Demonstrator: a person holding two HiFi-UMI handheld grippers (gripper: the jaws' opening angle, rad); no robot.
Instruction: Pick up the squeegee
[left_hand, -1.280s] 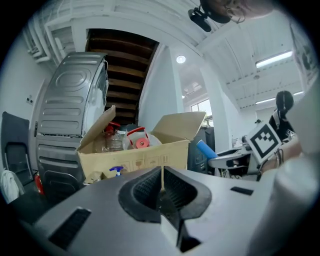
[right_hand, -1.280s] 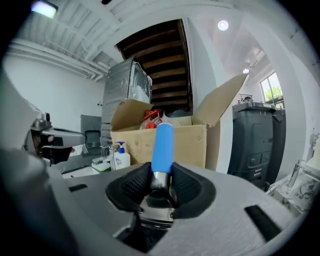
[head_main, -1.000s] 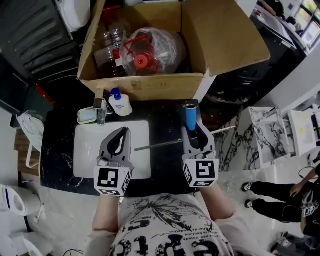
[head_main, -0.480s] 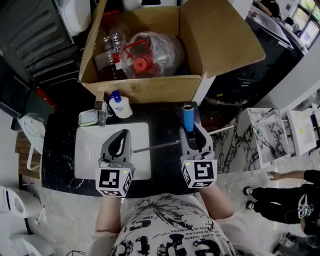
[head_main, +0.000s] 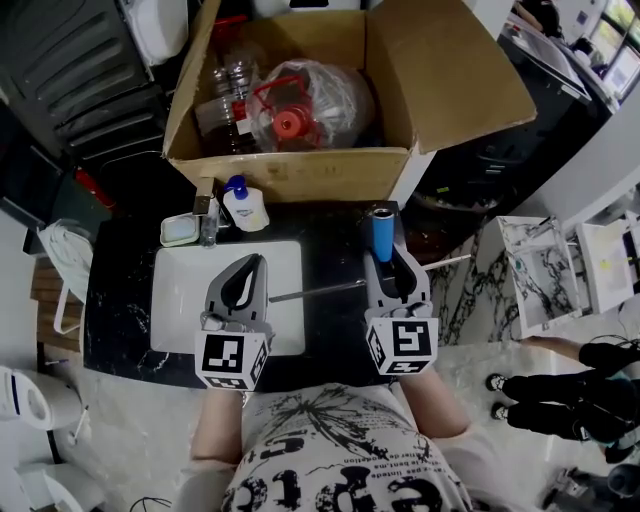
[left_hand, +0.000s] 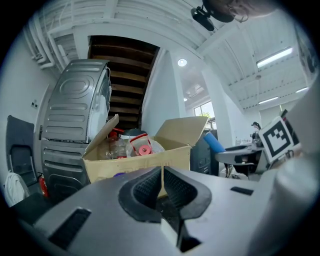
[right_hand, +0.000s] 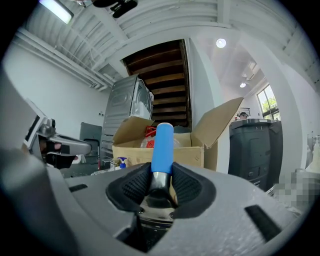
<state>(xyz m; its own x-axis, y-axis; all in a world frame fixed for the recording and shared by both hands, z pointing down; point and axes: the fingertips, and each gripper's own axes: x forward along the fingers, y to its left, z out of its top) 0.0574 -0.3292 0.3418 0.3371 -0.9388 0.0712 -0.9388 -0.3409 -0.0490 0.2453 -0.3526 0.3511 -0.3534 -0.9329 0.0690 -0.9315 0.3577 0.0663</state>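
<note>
The squeegee has a blue handle (head_main: 382, 232) and a thin metal blade bar (head_main: 310, 291) that runs crosswise over the counter. My right gripper (head_main: 385, 262) is shut on the squeegee's metal neck just below the blue handle (right_hand: 162, 145), which sticks out forward between the pads (right_hand: 186, 186). My right gripper (right_hand: 161, 182) points level toward the cardboard box. My left gripper (head_main: 250, 262) hovers over the white basin, its jaws together with nothing between them. In the left gripper view my left gripper (left_hand: 162, 182) shows its pads (left_hand: 145, 189) nearly touching.
A white basin (head_main: 175, 300) is set in the black counter (head_main: 120, 320). An open cardboard box (head_main: 290, 175) with bottles and a red-capped jug (head_main: 290, 122) stands behind it. A soap bottle (head_main: 243, 208) and a soap dish (head_main: 180, 231) sit at the basin's far edge.
Both grippers have kept still with the squeegee held the same way. Only the head view has shifted slightly.
</note>
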